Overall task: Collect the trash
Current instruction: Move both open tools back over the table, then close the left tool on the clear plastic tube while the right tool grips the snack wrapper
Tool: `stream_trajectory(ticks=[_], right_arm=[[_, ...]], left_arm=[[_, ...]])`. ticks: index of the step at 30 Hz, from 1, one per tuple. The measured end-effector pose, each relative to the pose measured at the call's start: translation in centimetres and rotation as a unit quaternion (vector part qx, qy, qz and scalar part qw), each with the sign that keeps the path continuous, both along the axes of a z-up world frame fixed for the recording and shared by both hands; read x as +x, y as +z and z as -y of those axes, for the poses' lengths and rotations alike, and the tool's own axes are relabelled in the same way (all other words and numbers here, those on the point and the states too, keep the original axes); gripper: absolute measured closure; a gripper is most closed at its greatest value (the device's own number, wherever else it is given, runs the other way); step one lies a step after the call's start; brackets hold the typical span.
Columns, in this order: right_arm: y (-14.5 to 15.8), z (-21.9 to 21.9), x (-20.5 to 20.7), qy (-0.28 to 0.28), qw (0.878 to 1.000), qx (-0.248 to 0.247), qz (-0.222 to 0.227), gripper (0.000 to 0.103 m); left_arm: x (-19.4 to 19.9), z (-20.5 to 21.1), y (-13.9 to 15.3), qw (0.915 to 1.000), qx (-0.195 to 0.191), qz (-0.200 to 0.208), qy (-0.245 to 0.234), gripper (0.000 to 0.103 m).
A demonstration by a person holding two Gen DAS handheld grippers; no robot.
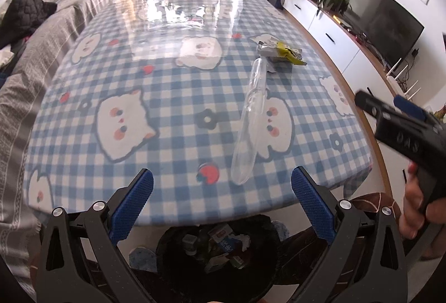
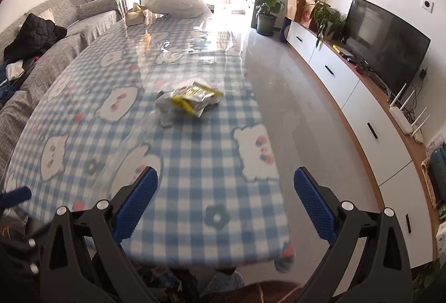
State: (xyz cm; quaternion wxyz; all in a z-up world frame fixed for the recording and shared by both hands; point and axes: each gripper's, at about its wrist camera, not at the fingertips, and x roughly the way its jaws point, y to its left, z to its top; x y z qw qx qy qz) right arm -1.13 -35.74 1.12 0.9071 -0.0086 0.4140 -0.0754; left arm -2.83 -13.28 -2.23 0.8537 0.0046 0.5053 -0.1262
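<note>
A long clear plastic wrapper (image 1: 249,121) lies on the blue checked tablecloth (image 1: 167,96), just ahead and right of my open, empty left gripper (image 1: 222,191). A crumpled silver and yellow snack wrapper (image 1: 280,51) lies farther back on the right; it shows mid-table in the right wrist view (image 2: 191,100). The clear wrapper shows blurred in the right wrist view (image 2: 122,152). My right gripper (image 2: 225,191) is open and empty over the table's near end; it shows at the right edge of the left wrist view (image 1: 395,118). A black trash bin (image 1: 217,250) with several discarded items stands below the table edge.
A grey sofa (image 1: 33,52) runs along the table's left side. A white TV cabinet (image 2: 348,96) with a television (image 2: 390,52) lines the right wall. White bags (image 2: 178,5) and a box (image 2: 135,15) sit at the table's far end. Bare floor (image 2: 301,107) lies right of the table.
</note>
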Motion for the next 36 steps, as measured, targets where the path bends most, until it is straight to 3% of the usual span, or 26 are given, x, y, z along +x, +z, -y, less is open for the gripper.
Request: stream_trajectory(ticks=[7,14,19,24,31,36], right_arm=[[-0.4,1.7,4.9,-0.016,0.999,0.027,-0.015,0.009],[-0.2,2.8,10.5,-0.036,0.995,0.088,-0.020,0.009],[-1.7,3.3,14.1,-0.052,0.991,0.118,-0.034,0.010],[-3.8,3.2,17.0,-0.061,0.987,0.134,-0.058,0.017],[-5.9,2.8,18.9,-0.059,0.984,0.147,-0.082,0.022],[-6.8,2.3,19.1,-0.055,0.983,0.149,-0.087,0.026]], left_arm=[[2.9,1.9,-0.9,0.9998,0.018,0.000,-0.010,0.006],[6.2,3.8,-2.7,0.9993,0.028,-0.011,-0.020,0.007],[8.4,5.1,-4.2,0.9991,0.028,-0.022,-0.022,0.007],[9.9,6.1,-5.5,0.9988,0.028,-0.029,-0.026,0.009],[11.0,7.5,-6.5,0.9982,0.047,-0.025,-0.027,0.015],[11.8,8.9,-7.2,0.9979,0.051,-0.029,-0.028,0.024]])
